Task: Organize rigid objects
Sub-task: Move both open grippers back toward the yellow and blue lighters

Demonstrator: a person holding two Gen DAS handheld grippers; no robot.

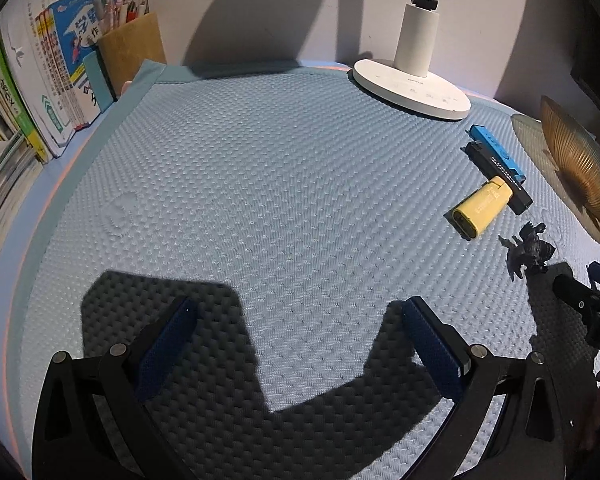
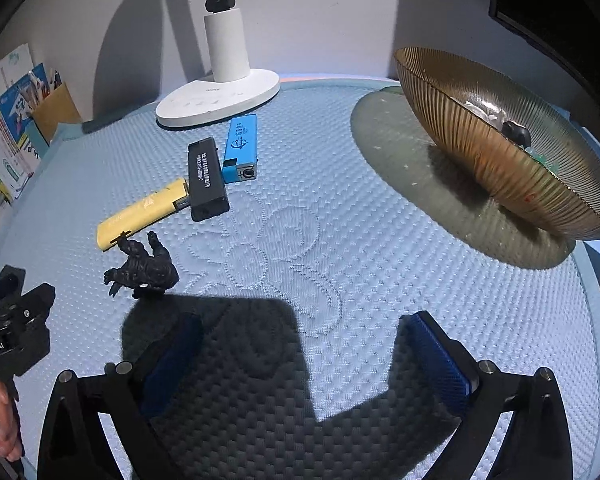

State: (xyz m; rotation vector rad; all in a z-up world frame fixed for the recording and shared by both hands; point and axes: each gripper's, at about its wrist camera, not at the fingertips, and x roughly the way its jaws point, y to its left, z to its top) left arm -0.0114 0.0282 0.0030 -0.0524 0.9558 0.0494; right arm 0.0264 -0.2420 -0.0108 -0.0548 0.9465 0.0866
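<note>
Right wrist view gives me my right gripper [image 2: 300, 356] spread wide over the quilted mat [image 2: 380, 280], nothing between its pads. Ahead-left lie the dark figurine [image 2: 146, 266], then yellow lighter [image 2: 142, 214], black lighter [image 2: 207, 180] and blue lighter [image 2: 241, 148]; amber bowl [image 2: 496, 148] ahead-right. My left gripper [image 1: 296, 344] is likewise released and empty.

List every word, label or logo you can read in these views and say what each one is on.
"nRobot.AI": cut off at the frame edge, on the left gripper body, in the right wrist view.
Blue lighter: round logo and characters, too small to read.
Black lighter: white print, too blurred.
Yellow lighter: faint mark, illegible.
Lamp base: small brand and icons, unreadable.
Books: Chinese cover text, not reliably legible.
</note>
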